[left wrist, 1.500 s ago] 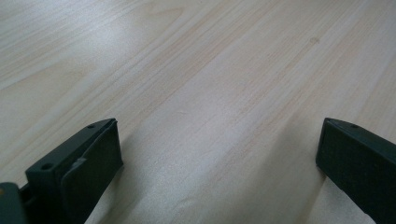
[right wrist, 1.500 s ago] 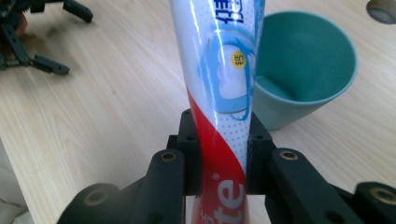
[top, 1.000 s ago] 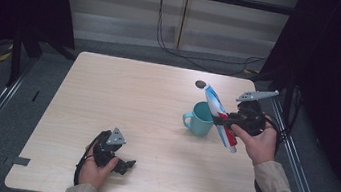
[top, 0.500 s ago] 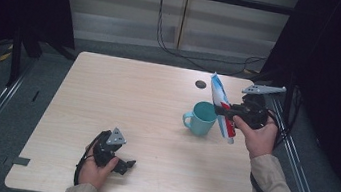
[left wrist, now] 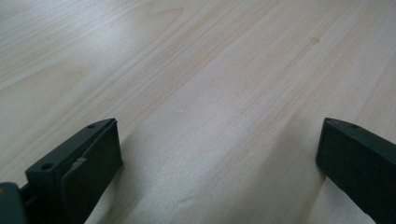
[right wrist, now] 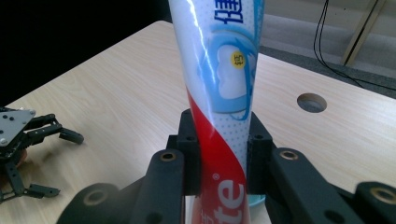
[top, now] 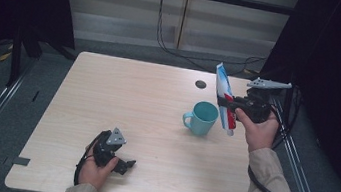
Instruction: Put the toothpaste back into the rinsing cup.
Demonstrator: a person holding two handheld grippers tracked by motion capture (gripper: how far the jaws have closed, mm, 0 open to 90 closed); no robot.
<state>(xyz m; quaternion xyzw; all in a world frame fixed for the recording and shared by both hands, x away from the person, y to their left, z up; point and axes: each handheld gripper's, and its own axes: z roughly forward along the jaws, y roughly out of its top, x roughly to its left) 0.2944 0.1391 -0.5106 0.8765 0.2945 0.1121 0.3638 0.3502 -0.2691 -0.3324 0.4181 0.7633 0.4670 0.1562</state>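
While your right gripper point(top: 224, 102) clamps the white, blue and red plastic toothpaste tube point(top: 223, 97) mid-body, it hangs tilted just right of the teal ceramic mug point(top: 201, 118) on the pale wooden worktop point(top: 123, 94). Lower it off-line and the tube's bottom end could catch the mug's rim and tip the mug; the slick, soft tube may also slide through the pads. Well left of the mug, nearer you, your left gripper point(top: 126, 163) rests wide open, holding nothing.
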